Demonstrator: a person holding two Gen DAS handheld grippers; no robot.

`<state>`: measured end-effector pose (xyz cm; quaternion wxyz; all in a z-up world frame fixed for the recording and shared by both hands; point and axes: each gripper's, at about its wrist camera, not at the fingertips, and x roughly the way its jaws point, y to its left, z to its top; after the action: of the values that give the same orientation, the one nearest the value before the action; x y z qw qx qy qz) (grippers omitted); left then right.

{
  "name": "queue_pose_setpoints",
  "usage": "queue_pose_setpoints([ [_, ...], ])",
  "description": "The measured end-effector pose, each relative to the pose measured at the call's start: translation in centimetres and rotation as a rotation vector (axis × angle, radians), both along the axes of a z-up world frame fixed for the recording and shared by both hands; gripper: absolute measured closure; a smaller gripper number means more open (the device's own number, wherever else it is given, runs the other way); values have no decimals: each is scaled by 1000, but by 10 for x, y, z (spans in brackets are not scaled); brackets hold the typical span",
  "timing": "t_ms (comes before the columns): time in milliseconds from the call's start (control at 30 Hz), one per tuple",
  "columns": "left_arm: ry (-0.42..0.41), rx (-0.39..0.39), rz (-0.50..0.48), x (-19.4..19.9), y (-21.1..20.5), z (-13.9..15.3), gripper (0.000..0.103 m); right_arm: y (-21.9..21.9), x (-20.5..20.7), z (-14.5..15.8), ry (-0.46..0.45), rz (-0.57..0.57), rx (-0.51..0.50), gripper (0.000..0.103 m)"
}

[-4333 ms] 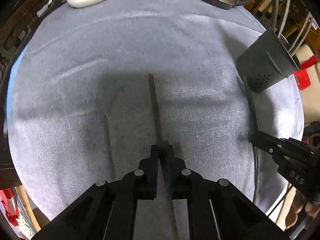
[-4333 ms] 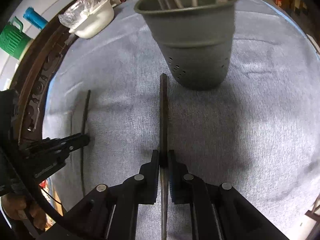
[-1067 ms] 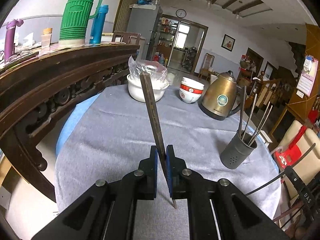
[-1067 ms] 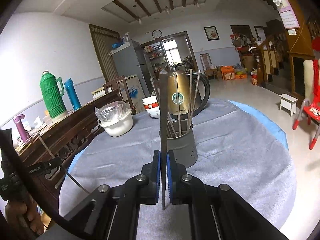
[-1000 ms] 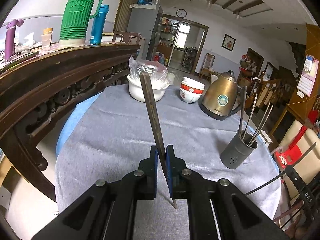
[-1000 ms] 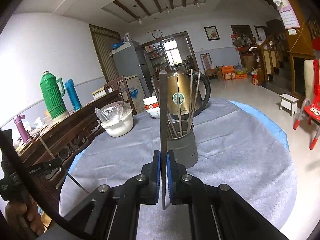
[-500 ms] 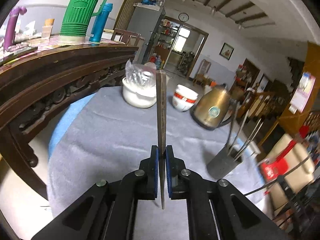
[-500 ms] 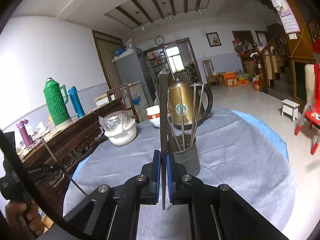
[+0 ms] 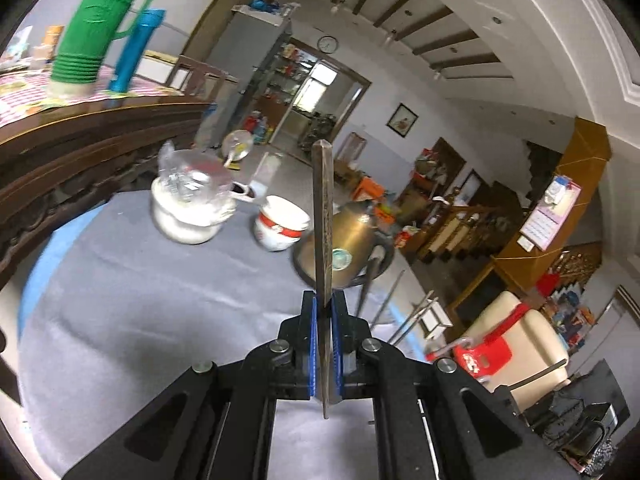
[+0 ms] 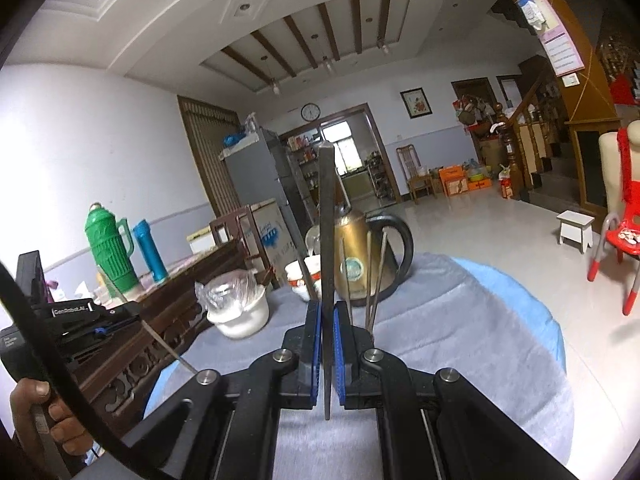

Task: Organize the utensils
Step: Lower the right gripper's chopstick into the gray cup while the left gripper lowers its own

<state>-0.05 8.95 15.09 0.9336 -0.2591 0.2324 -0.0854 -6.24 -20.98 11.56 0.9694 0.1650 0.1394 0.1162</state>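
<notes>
In the left wrist view my left gripper (image 9: pixel 325 312) is shut on a dark chopstick (image 9: pixel 322 216) that stands upright above the grey-clothed table (image 9: pixel 140 312). In the right wrist view my right gripper (image 10: pixel 327 320) is shut on a second dark chopstick (image 10: pixel 327 220), also upright. Several thin chopsticks (image 10: pixel 376 280) stick up just behind the right fingers, and their holder is hidden. The same chopsticks (image 9: pixel 394 304) show to the right of the left fingers. My left gripper (image 10: pixel 124 318) with its slanted chopstick (image 10: pixel 160 340) appears at the left, held by a hand (image 10: pixel 48 420).
A brass kettle (image 10: pixel 360 256) stands at the back of the table, beside a red-and-white bowl (image 9: pixel 282 228) and a white pot covered with plastic (image 9: pixel 188 216). A carved wooden sideboard (image 9: pixel 60 160) with green and blue flasks runs along the left. A red chair (image 9: pixel 488 356) stands at the right.
Both grippers have risen and now point less steeply down. The left view has swung right toward the kettle and its chopstick now stands upright. The holder has dropped behind the fingers.
</notes>
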Motion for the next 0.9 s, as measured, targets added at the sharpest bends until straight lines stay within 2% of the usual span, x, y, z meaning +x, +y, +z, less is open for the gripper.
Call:
queue_pose_setpoints([
  [233, -20, 13, -46, 36, -29, 13, 96, -13, 22, 16, -38, -22, 24, 97],
  [467, -2, 139, -64, 72, -71, 16, 96, -16, 50, 25, -53, -31, 22, 97],
  [700, 37, 201, -77, 86, -88, 8, 96, -13, 63, 24, -34, -34, 6, 97],
  [900, 38, 204, -80, 91, -89, 10, 96, -8, 68, 27, -27, -32, -10, 97],
])
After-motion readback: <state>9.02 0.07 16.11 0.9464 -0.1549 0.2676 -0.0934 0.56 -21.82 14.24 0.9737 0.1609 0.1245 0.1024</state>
